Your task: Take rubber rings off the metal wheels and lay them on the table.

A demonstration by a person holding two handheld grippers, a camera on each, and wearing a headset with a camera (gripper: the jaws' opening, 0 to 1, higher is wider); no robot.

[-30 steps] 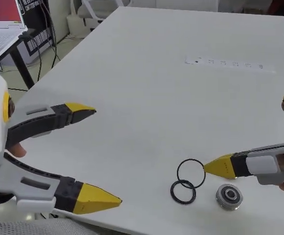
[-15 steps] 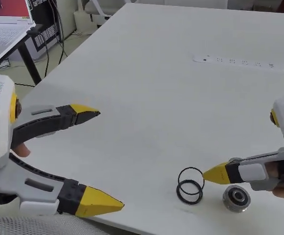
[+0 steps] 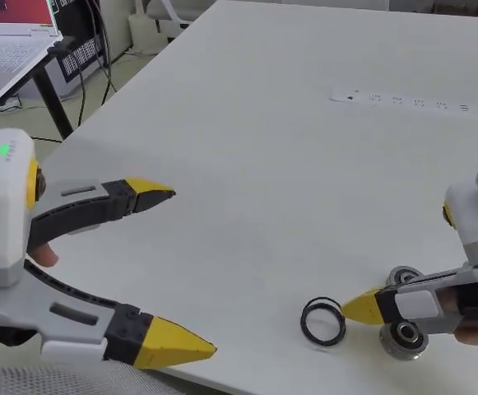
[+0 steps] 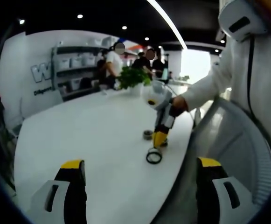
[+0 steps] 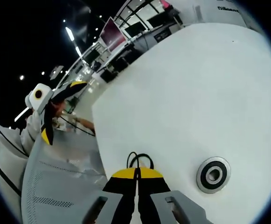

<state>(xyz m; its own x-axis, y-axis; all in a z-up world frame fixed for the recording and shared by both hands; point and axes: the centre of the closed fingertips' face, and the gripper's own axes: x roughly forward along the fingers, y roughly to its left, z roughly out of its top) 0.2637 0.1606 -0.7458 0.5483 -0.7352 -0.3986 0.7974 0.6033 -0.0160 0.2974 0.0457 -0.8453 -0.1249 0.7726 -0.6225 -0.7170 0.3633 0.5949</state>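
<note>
My right two-jaw gripper with yellow tips [image 3: 357,307] was pressed shut, its tips together against the right rim of the thin black rubber rings [image 3: 322,322] — two of them, overlapping, flat on the near right part of the white table [image 3: 288,164]. In the right gripper view the loops rose straight from the closed tips, but I could not tell whether a ring was pinched between them or merely touched. Just right of the rings sat a small round metal wheel with a dark hub [image 3: 404,337], bare of rubber as far as I could see. A second metal wheel [image 3: 403,275] lay just beyond my jaws, too hidden for me to judge its rim. I held my left yellow-tipped gripper [image 3: 191,271] spread wide and empty, well off to the left above the near edge — out of the way, I judged, since laying the rings down beside the wheels needed only one pair of tips
</note>
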